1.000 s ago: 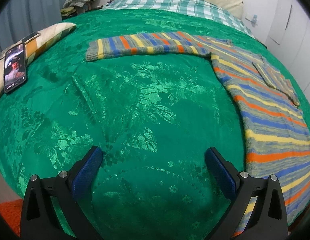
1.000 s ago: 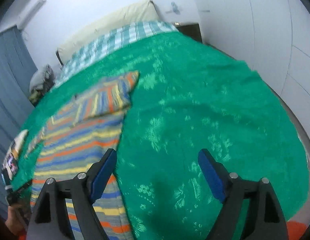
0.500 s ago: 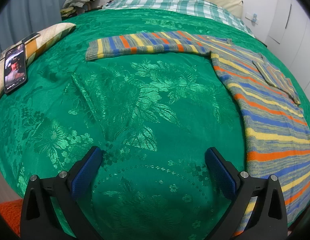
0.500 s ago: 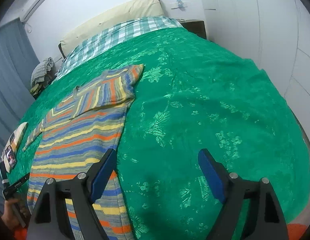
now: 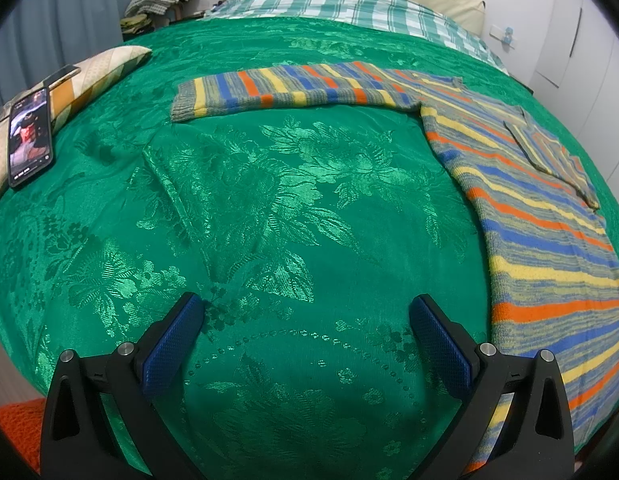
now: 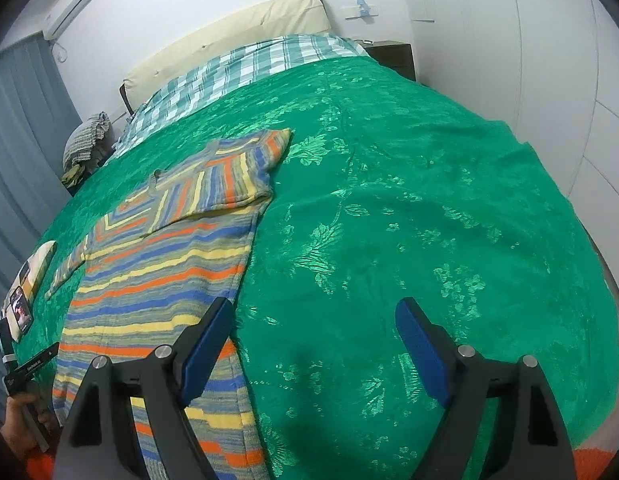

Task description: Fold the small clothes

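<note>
A striped knit sweater (image 5: 541,216) in blue, orange, yellow and grey lies flat on the green bedspread (image 5: 269,200). Its left sleeve (image 5: 285,88) stretches out to the left; its right sleeve (image 6: 229,176) is folded over the body. The sweater also shows in the right wrist view (image 6: 157,276). My left gripper (image 5: 305,312) is open and empty above bare bedspread, left of the sweater's hem. My right gripper (image 6: 313,312) is open and empty, its left finger (image 6: 205,344) over the sweater's right edge.
A phone (image 5: 29,136) with a lit screen rests on a striped cushion (image 5: 93,76) at the bed's left edge. A plaid sheet (image 5: 349,4) and cream headboard lie at the far end. White wardrobe doors (image 6: 549,60) stand to the right. The hand holding the left gripper (image 6: 21,416) shows low left.
The right gripper's view has tilted up and shifted, so the sweater now sits closer to its left finger. The left gripper has barely moved. Both stay open.
</note>
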### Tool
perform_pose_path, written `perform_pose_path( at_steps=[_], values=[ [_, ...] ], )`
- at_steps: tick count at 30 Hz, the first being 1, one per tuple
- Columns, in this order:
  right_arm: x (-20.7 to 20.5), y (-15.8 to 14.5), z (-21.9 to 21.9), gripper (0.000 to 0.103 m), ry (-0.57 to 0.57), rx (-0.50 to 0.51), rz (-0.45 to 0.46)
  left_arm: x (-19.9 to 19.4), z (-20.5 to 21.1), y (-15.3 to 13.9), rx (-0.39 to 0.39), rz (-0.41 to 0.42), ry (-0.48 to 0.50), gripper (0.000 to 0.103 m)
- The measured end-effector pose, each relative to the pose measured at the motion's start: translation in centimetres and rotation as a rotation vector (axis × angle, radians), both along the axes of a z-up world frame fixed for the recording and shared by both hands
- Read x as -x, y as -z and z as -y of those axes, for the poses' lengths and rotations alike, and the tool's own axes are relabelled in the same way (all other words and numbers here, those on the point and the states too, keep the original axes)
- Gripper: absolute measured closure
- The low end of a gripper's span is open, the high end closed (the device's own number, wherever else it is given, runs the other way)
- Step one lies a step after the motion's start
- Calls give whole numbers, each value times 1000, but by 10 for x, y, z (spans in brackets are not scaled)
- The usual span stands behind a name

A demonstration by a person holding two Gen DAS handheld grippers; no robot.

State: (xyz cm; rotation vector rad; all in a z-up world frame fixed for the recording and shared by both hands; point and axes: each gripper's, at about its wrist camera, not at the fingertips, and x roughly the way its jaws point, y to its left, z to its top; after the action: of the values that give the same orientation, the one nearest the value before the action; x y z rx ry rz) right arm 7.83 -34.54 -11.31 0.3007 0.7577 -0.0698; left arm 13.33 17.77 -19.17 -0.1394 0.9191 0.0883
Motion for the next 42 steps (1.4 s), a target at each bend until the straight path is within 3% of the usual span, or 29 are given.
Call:
perform_pose_path(
  at_steps=[33, 35, 38, 42],
  values=[
    [-6, 5, -1, 20, -5, -22, -9, 0, -3, -2, 22, -8, 5, 0],
    [-6, 6, -1, 20, -3, -22, -9, -1, -10, -8, 83, -13, 3, 1],
    [-6, 6, 0, 20, 1, -25, -10, -7, -41, -27, 275, 47, -11, 1],
    [-7, 7, 0, 20, -2, -26, -15, -45, -104, -45, 386, 86, -169, 1]
  ],
)
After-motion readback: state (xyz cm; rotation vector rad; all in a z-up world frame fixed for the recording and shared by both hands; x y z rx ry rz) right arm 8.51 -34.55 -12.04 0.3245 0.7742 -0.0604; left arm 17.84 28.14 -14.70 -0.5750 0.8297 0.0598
